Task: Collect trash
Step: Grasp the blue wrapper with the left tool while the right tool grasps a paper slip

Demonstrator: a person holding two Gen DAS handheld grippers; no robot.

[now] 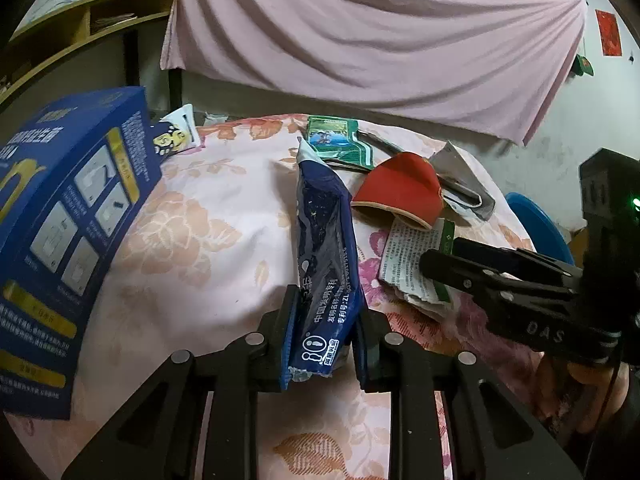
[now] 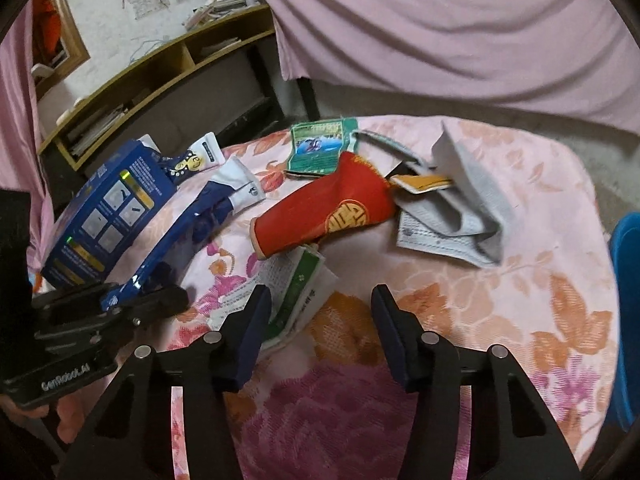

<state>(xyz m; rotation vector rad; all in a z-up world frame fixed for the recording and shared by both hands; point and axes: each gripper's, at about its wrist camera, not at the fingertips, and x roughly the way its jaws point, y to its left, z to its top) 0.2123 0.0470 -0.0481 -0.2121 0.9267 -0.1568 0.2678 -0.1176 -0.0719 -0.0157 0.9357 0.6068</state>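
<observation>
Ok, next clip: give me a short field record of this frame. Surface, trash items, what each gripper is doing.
surface: floral cloth
left gripper: fingers closed on the dark blue wrapper, which lies flat
right gripper: open, fingers either side of the printed paper leaflet, not gripping it
other trash: red paper cup on its side, green packet, grey folded paper, blue box
collected so far: cannot tell; no bin clearly in view
</observation>
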